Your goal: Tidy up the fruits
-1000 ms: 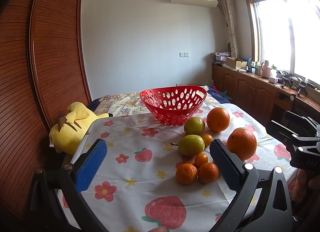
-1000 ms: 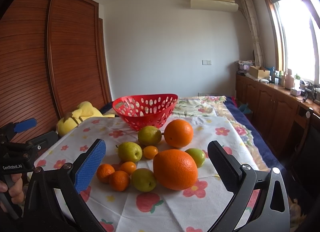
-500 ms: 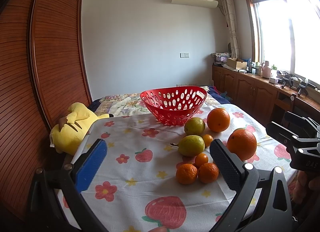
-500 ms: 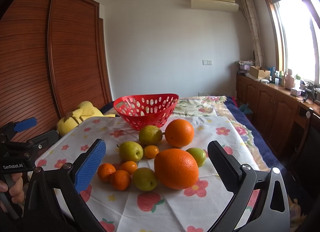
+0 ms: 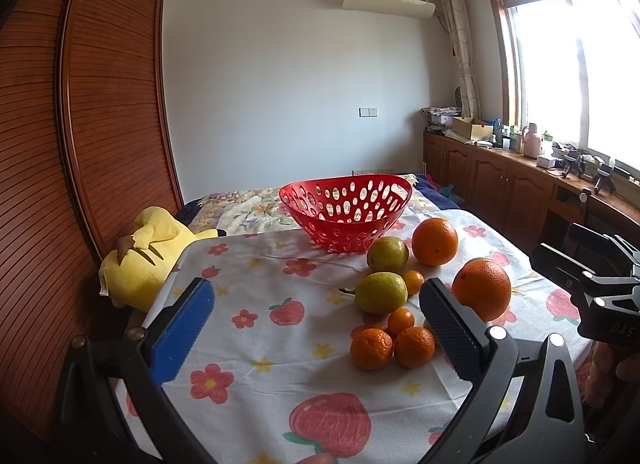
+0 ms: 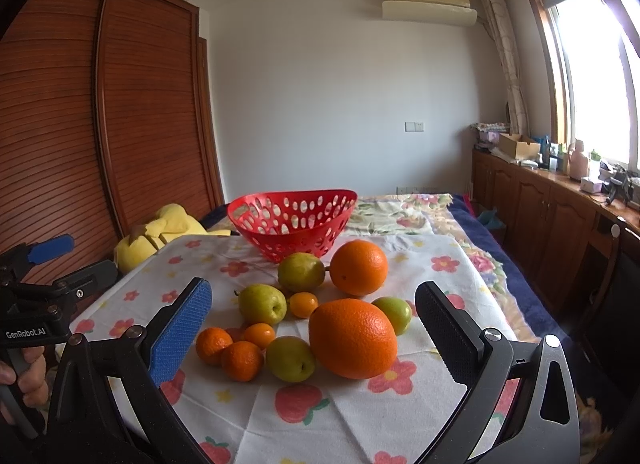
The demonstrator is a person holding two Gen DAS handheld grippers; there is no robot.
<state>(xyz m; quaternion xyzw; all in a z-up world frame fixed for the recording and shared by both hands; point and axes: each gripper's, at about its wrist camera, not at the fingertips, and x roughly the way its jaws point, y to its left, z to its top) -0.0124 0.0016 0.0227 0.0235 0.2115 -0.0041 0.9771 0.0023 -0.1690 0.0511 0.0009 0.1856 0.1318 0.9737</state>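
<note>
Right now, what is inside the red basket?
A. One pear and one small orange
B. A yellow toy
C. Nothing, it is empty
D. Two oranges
C: through its holes the red basket shows no fruit inside, and both large oranges, the pears and the small oranges all lie on the tablecloth in front of it.

The right tongs gape wide above the near large orange, holding nothing.

White wall, slatted wooden wardrobe, bright window, perhaps curtained.
</note>
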